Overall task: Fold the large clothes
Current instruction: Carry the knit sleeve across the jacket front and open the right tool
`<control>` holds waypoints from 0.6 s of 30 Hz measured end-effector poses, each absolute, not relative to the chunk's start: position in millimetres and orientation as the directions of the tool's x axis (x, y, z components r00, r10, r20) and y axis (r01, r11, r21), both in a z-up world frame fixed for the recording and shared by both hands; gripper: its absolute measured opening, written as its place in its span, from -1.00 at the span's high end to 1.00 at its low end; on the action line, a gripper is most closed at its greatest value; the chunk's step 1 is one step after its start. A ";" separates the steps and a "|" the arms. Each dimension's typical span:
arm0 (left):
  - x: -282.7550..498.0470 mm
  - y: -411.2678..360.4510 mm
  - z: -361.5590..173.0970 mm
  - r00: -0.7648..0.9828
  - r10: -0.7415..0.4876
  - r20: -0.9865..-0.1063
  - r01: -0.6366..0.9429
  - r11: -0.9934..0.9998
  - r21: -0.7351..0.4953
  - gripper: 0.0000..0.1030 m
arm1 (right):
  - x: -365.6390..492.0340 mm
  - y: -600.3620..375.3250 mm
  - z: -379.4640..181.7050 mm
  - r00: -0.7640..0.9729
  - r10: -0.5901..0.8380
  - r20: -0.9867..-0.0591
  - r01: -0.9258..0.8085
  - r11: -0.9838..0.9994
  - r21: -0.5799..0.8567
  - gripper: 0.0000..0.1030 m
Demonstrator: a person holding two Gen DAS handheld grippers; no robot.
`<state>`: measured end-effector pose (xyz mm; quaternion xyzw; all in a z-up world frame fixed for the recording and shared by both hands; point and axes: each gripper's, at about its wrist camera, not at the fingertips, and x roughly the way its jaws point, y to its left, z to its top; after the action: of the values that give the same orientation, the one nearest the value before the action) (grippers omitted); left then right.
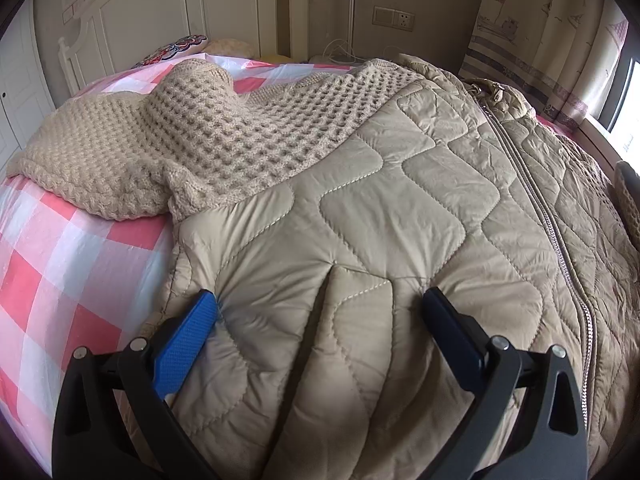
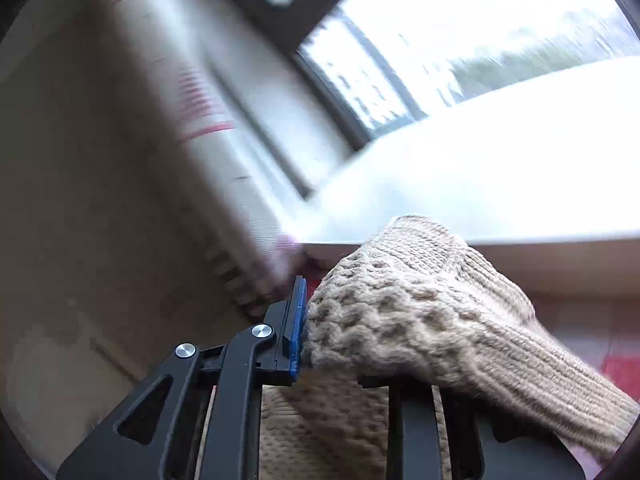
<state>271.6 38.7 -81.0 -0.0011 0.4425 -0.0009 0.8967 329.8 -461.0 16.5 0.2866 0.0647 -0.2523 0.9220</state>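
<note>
Knit sweater (image 2: pixel 420 312) was clamped in the right gripper (image 2: pixel 316 332) near the window (image 2: pixel 440 40). Left gripper (image 1: pixel 320 308), jaws wide, pressed the quilted jacket (image 1: pixel 400 208) beside the sweater.

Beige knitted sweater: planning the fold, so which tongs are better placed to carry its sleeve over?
Right. The right tongs are shut on the beige knitted sweater; the left tongs stand open on the quilted jacket.

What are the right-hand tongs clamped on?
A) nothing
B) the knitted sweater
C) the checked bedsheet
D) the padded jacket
B: in the right wrist view the right tongs are shut on a bunched fold of the beige knitted sweater.
</note>
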 end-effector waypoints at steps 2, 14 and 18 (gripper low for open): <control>271.9 39.6 -81.0 0.608 -0.004 -0.794 0.001 1.000 -0.004 -0.96 | 352.5 -399.1 51.5 0.943 -0.270 -0.194 0.305 0.935 0.179 0.56; 271.9 41.7 -81.1 0.610 -0.015 -0.792 0.002 1.000 -0.017 -0.96 | 331.2 -326.2 -22.6 0.873 -0.128 -0.471 -0.184 0.808 -0.560 -0.50; 271.8 41.8 -80.8 0.611 -0.024 -0.791 0.005 1.000 -0.027 -0.96 | 301.3 -378.5 -19.3 0.848 -0.079 -0.524 -0.087 0.955 -0.285 -0.50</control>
<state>271.8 41.8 -80.8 -0.0109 0.4408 -0.0079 0.8975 301.3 -378.5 -19.3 -0.1508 0.2755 0.0022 0.9494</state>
